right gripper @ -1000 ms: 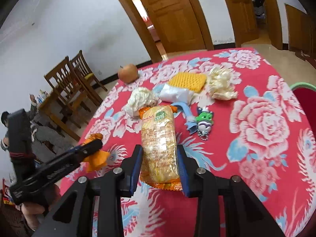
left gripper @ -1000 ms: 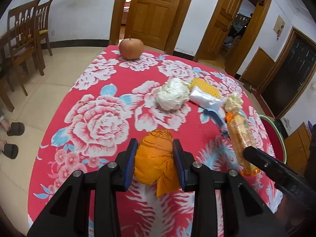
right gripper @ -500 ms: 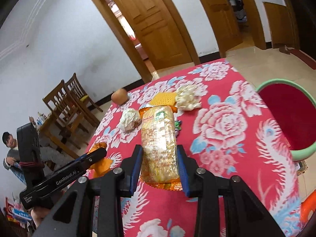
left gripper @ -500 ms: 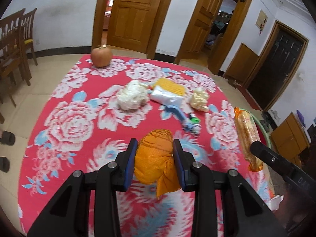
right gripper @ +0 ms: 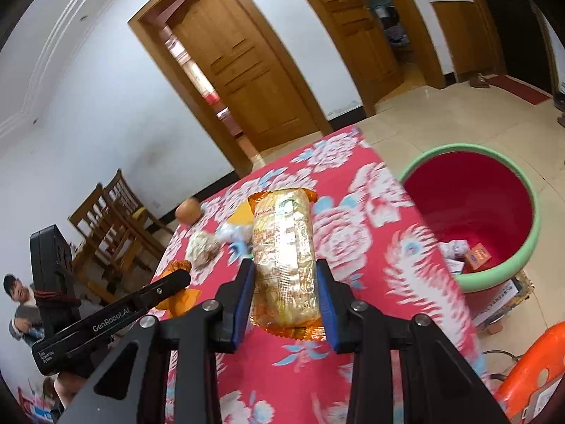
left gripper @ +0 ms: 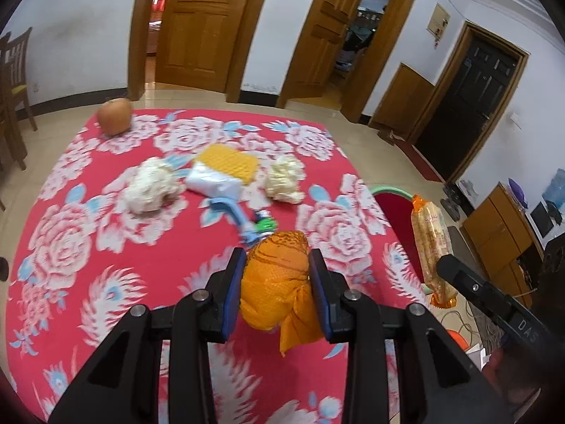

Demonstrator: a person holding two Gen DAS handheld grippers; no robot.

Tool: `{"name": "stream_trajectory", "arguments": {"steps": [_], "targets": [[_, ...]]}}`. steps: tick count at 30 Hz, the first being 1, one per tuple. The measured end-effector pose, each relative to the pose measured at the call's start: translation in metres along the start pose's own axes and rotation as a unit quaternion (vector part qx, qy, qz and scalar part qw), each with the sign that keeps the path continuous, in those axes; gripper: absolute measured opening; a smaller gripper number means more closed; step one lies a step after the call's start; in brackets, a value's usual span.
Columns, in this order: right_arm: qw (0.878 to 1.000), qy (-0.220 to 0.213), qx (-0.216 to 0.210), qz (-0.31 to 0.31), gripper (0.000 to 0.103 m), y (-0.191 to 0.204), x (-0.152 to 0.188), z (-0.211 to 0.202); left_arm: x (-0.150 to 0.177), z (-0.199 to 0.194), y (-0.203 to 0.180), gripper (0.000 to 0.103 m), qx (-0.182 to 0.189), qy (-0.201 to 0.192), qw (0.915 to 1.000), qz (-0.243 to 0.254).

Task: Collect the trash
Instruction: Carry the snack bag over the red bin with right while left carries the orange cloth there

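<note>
The left gripper (left gripper: 277, 284) has its jaws closed on a crumpled orange wrapper (left gripper: 277, 289), held clear above the bench (left gripper: 106, 247) with a loose flap hanging below the blue pads. The right gripper (right gripper: 284, 295) has its jaws clamped on a long biscuit packet (right gripper: 284, 258) with orange ends, which stands up between the pads above the bench's right edge. From the left wrist view this packet (left gripper: 430, 243) hangs beside the bin (left gripper: 392, 190). Just to the right of the bench stands that bin (right gripper: 529, 212), green-rimmed and red inside, with a few scraps of paper and a small orange box at its bottom. On the flowered red cloth beyond the jaws lie a white crumpled wad (left gripper: 150, 187), a white packet (left gripper: 215, 182) touching a yellow sponge (left gripper: 229, 162), a cream wad (left gripper: 284, 180), a blue-handled item (left gripper: 229, 212) and, at the far corner, an apple (left gripper: 113, 116).
</note>
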State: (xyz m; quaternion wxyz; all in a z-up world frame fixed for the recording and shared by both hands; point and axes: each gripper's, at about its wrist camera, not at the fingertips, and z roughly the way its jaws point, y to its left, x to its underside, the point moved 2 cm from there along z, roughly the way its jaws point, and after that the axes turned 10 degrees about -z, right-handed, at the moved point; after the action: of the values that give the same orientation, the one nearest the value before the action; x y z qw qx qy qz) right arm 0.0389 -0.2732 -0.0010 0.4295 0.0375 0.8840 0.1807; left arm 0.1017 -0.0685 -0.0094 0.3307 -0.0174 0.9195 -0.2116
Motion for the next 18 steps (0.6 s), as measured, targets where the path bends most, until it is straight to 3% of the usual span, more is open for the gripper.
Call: {"name": "stream_trajectory", "arguments": {"steps": [10, 18], "targets": [[0.996, -0.027, 0.066, 0.06, 0.037, -0.073, -0.011, -0.014, -0.007, 0.036, -0.058, 0.036, 0.016, 0.015, 0.9987, 0.045], [0.989, -0.028, 0.104, 0.099, 0.037, -0.123, -0.01, 0.0, -0.009, 0.071, -0.092, 0.036, 0.02, 0.033, 0.9965, 0.074]]}}
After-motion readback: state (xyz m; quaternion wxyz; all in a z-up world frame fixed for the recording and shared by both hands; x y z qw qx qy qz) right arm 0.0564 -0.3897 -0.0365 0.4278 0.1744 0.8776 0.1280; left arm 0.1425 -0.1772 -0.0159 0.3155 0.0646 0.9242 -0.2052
